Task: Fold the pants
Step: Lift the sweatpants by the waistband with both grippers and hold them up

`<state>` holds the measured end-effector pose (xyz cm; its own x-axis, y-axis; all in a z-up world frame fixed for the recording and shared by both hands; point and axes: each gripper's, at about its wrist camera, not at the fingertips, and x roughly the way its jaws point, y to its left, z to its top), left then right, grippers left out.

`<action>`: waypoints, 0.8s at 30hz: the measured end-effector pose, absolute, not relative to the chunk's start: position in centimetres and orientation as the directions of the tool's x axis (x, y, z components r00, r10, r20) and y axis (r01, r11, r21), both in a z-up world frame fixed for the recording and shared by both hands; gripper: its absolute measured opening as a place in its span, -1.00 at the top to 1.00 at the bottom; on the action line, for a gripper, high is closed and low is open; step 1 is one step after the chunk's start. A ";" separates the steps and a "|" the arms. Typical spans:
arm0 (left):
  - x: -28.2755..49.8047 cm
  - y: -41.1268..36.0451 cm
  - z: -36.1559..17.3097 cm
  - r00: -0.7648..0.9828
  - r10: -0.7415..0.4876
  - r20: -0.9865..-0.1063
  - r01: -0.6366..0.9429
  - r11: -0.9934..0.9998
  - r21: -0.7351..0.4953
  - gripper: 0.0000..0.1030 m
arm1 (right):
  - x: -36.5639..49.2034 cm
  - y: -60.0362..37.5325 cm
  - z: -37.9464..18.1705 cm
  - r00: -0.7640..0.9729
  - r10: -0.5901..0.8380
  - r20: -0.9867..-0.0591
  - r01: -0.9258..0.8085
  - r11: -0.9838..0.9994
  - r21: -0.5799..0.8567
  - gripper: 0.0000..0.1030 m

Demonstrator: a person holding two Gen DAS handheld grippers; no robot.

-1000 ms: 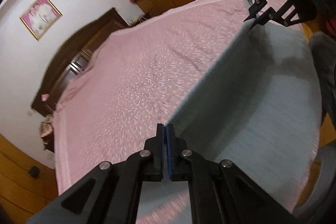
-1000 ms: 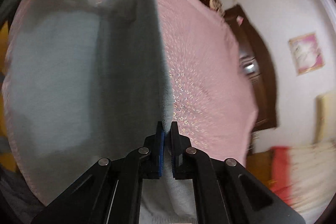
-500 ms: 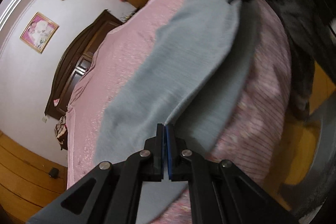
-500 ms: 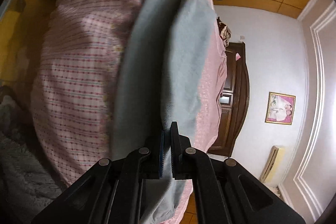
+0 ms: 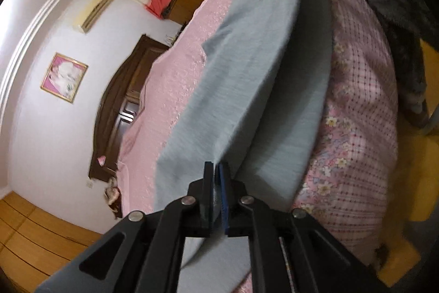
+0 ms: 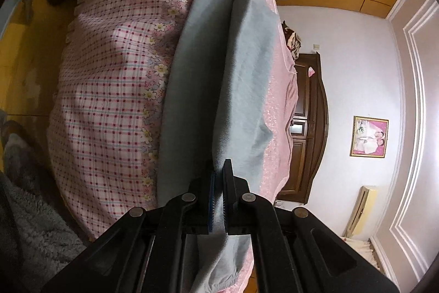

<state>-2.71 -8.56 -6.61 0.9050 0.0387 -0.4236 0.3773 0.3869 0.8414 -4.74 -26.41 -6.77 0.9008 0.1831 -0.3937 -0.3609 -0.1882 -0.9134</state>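
Grey pants (image 6: 247,67): soft, light, floppy, draped along bed (image 6: 109,73) edge; right gripper (image 6: 218,177) clamped on fold edge, left gripper (image 5: 215,169) jaws just easing apart, cloth between; grip the edge ends.

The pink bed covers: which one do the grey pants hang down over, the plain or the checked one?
The checked cover with flowers, on the bed's side; the plain cover lies on top.

Two black plastic grippers are seen. The left gripper (image 5: 216,169) is shown at lower centre with angular linkage arms, round silver rivets and a blue-faced pad. The right gripper (image 6: 219,169) is built alike, blue ribbed pads lining both fingers (image 6: 227,183).
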 end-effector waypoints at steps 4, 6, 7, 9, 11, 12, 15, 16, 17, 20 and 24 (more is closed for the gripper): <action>-2.7 -8.6 -7.5 0.912 0.015 -0.411 0.375 0.379 0.846 -0.04 | -3.7 -26.1 -5.9 0.903 0.182 -0.389 -0.360 -0.172 -0.917 0.90; -2.6 -8.5 -7.7 0.895 0.005 -0.446 0.409 0.388 0.826 -0.05 | -3.4 -26.2 -5.5 0.903 0.182 -0.391 -0.363 -0.168 -0.917 0.90; -2.6 -8.5 -7.8 0.888 -0.002 -0.460 0.425 0.390 0.817 -0.05 | -3.3 -26.2 -5.6 0.901 0.181 -0.393 -0.365 -0.168 -0.916 0.90; -2.6 -8.6 -8.0 0.878 -0.013 -0.478 0.447 0.375 0.812 -0.05 | -3.1 -26.1 -5.7 0.899 0.182 -0.397 -0.367 -0.177 -0.913 0.90; -2.8 -8.8 -8.0 0.883 -0.019 -0.468 0.443 0.362 0.820 -0.05 | -3.0 -26.2 -5.7 0.899 0.183 -0.398 -0.368 -0.180 -0.912 0.89; -2.6 -8.8 -8.2 0.889 -0.015 -0.458 0.432 0.358 0.828 -0.09 | -3.0 -26.2 -5.7 0.898 0.183 -0.400 -0.370 -0.176 -0.912 0.90; -2.0 -8.2 -8.9 0.901 0.027 -0.433 0.396 0.358 0.846 0.09 | -3.2 -26.4 -5.8 0.899 0.182 -0.399 -0.370 -0.174 -0.913 0.89; -1.8 -7.9 -9.0 0.898 0.039 -0.439 0.400 0.346 0.849 0.35 | -3.4 -26.9 -5.8 0.900 0.183 -0.397 -0.368 -0.174 -0.914 0.90; -1.8 -7.5 -8.9 0.898 0.048 -0.437 0.398 0.335 0.854 0.53 | -3.4 -26.9 -5.8 0.901 0.185 -0.393 -0.364 -0.173 -0.915 0.90; -1.6 -6.2 -9.1 0.885 0.070 -0.460 0.417 0.317 0.852 0.94 | -3.3 -27.2 -6.2 0.896 0.190 -0.401 -0.370 -0.179 -0.912 0.89; -2.8 -6.0 -9.6 0.879 0.091 -0.468 0.444 0.200 0.873 0.95 | -3.1 -26.9 -7.2 0.893 0.188 -0.409 -0.372 -0.206 -0.905 0.90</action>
<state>-2.81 -6.01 -9.63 0.8792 0.0907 -0.4678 0.4440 0.2002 0.8734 -3.13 -26.90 -7.18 0.8929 0.1876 -0.4093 -0.3716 -0.2065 -0.9051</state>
